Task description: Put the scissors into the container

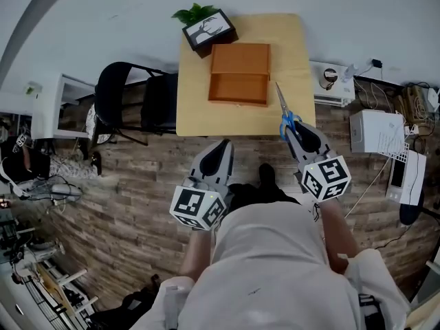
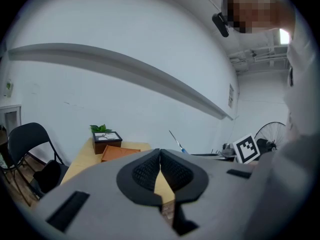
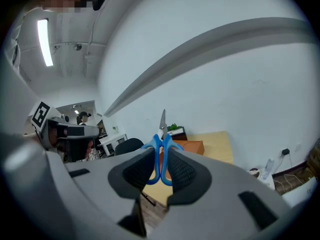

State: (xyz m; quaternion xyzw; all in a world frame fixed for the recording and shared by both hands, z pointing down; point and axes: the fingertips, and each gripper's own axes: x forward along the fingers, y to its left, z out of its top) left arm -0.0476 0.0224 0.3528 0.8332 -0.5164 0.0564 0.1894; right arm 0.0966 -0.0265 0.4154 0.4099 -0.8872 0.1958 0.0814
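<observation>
Near table [image 1: 289,60] | right gripper [image 3: 161,159] grasps scissors [image 3: 162,120] (pinch visible only in its view) | left gripper [image 2: 160,160] clenched

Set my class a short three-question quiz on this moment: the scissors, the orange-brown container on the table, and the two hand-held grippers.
1. True or false: the scissors already lie inside the container.
2. What does the right hand-held gripper hold? A nothing; B the scissors, by their blue handles; C the container.
3. Fill in: the left hand-held gripper has its jaws ____, with nothing between them.

Key
1. False: they are in the air, near the table's edge and off to one side of the container.
2. B.
3. together.
</observation>
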